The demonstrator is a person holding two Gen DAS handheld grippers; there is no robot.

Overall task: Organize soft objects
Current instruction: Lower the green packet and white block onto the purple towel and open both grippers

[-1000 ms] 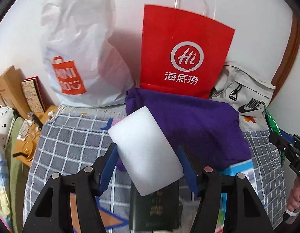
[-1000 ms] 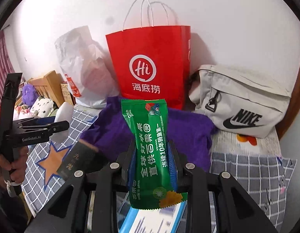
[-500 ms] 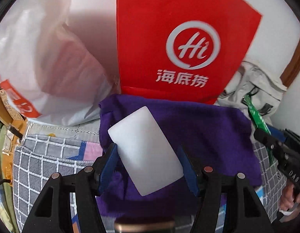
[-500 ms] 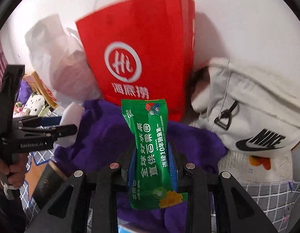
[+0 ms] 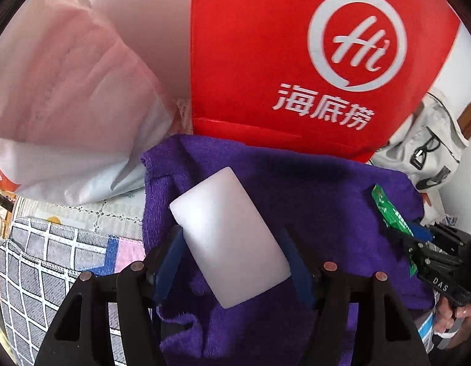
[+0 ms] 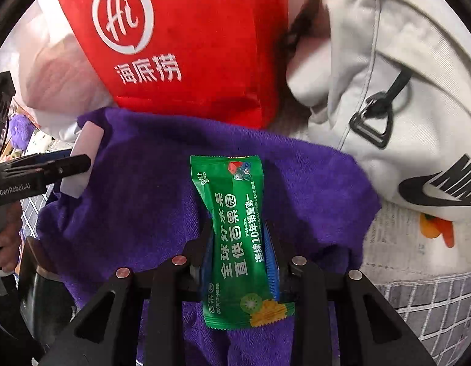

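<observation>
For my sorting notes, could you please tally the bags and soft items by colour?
Red: 1, paper bag
White: 3, plastic bag, sling bag, foam block
Purple: 1, towel
Green: 1, snack packet
Total: 6

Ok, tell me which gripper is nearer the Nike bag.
Right. The right gripper, shut on the green packet, sits over the purple towel beside the Nike bag. The left gripper, opening around the white block, is at the towel's far side.
</observation>
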